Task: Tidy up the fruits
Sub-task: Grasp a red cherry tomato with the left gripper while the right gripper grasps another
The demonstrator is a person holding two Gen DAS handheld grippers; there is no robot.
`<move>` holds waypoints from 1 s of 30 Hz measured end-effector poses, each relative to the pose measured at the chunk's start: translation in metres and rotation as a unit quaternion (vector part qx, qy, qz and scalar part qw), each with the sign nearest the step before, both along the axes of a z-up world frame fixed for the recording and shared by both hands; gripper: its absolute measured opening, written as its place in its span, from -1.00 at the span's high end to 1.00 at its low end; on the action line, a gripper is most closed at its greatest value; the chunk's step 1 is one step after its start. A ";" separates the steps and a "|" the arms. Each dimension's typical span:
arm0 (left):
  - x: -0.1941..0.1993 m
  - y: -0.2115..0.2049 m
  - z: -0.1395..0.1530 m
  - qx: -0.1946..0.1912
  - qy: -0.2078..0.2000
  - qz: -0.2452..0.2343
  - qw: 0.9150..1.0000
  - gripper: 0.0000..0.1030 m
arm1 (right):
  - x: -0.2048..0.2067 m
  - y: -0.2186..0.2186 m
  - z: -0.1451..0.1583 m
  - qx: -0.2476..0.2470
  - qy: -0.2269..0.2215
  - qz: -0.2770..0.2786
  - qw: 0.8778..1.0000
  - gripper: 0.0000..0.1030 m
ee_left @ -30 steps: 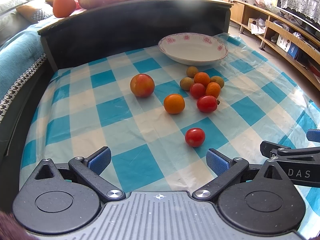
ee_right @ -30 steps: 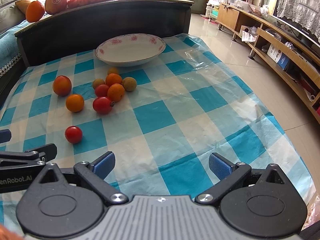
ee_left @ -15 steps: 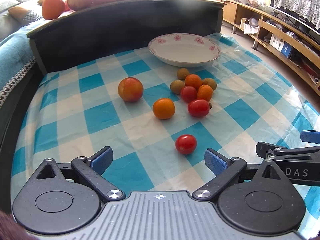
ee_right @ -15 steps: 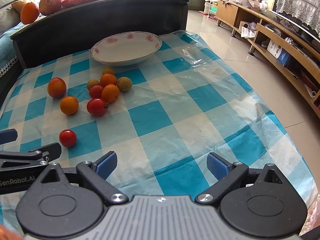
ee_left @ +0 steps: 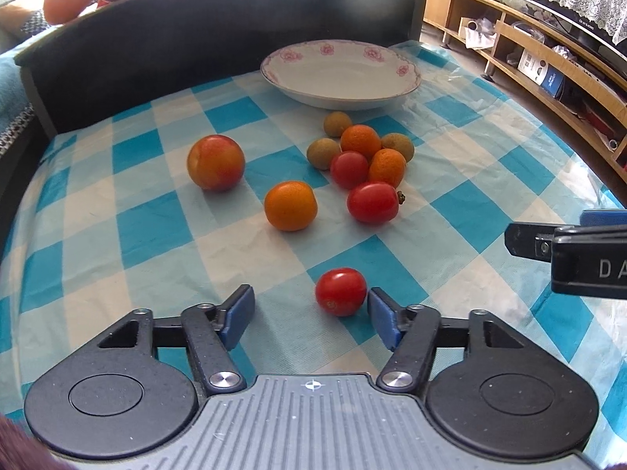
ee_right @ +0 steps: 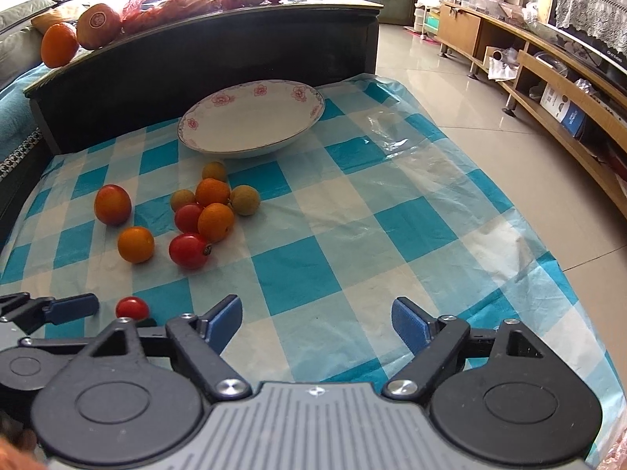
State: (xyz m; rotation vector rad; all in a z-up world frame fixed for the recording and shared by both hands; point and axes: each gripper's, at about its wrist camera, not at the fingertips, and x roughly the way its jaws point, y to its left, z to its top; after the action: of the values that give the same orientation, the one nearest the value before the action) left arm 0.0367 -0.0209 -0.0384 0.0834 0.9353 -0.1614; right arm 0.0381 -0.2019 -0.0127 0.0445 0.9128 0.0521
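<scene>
A small red tomato point(ee_left: 340, 291) lies on the blue-checked cloth between the tips of my left gripper point(ee_left: 311, 315), close to the right finger point(ee_left: 382, 319). The jaws stand wide apart, so the left gripper is open. Beyond it lie an orange point(ee_left: 290, 210), a larger red-orange fruit point(ee_left: 215, 162) and a cluster of tomatoes, oranges and brownish fruits point(ee_left: 364, 164). A white flowered bowl point(ee_left: 341, 72) stands empty at the back. My right gripper point(ee_right: 317, 323) is open over bare cloth, and the same tomato point(ee_right: 132, 308) shows at its left.
A dark raised board point(ee_right: 203, 55) carrying more fruit point(ee_right: 98, 25) borders the far side of the cloth. Wooden shelving point(ee_right: 548, 74) and tiled floor point(ee_right: 450, 78) lie off to the right. The cloth's right half point(ee_right: 392, 215) holds no fruit.
My left gripper has moved forward and lower, so the small tomato now sits between its fingertips. The right gripper has moved forward a little. No fruit has shifted.
</scene>
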 end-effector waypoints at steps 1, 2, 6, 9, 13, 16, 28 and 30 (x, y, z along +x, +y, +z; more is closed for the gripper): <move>0.000 -0.001 -0.001 0.001 -0.002 -0.001 1.000 -0.32 | 0.002 0.000 0.000 0.006 0.001 0.004 1.000 -0.52; 0.000 -0.002 -0.001 0.005 -0.006 -0.004 1.000 -0.32 | 0.003 0.000 -0.001 0.013 0.003 0.009 1.000 -0.43; -0.002 -0.007 -0.001 0.006 -0.018 -0.023 1.000 -0.10 | 0.010 0.005 -0.004 0.029 0.009 0.036 0.999 -0.22; -0.002 -0.007 -0.001 0.001 -0.020 -0.031 0.999 -0.01 | 0.015 0.012 -0.005 0.030 0.005 0.062 0.998 -0.21; -0.006 -0.007 0.000 -0.001 -0.019 -0.046 0.999 0.19 | 0.023 0.023 -0.006 0.028 -0.003 0.101 0.994 -0.21; -0.008 -0.006 -0.001 -0.002 -0.022 -0.054 0.998 0.25 | 0.032 0.036 -0.007 0.023 -0.009 0.135 0.990 -0.21; -0.012 -0.006 -0.002 -0.002 -0.038 -0.083 0.996 0.22 | 0.069 0.075 -0.025 0.028 0.008 0.234 0.972 -0.02; -0.012 -0.007 -0.003 0.003 -0.042 -0.089 0.995 0.18 | 0.074 0.078 -0.029 0.027 0.017 0.237 0.971 0.13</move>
State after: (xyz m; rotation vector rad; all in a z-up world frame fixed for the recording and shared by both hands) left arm 0.0245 -0.0283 -0.0413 0.1776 0.8444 -0.3188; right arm 0.1121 -0.1243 -0.0420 -0.1242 0.9407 0.5232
